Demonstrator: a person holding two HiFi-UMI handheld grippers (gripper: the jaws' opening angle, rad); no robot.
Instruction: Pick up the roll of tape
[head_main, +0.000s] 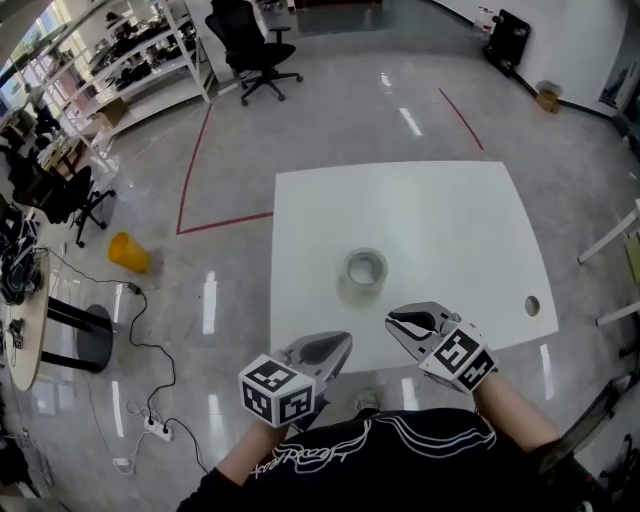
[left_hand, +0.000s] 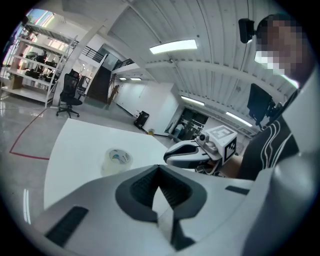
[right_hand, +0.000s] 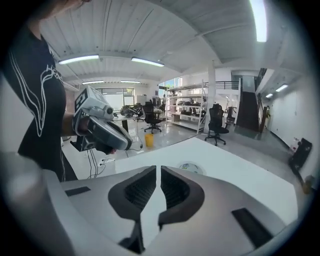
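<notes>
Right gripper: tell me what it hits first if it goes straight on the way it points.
Probably the bare table top, just short of the roll of tape: the right gripper aims downward, close beside the roll.

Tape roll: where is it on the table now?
Head view: the tape roll sits near the white table's centre, just beyond the left tongs and right tongs.

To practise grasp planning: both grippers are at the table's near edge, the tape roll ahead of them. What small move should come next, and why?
Probably open the right gripper first: its fingers are shut, and the roll of tape lies flat on the table just ahead, untouched. Shut fingers could not straddle its wall.
</notes>
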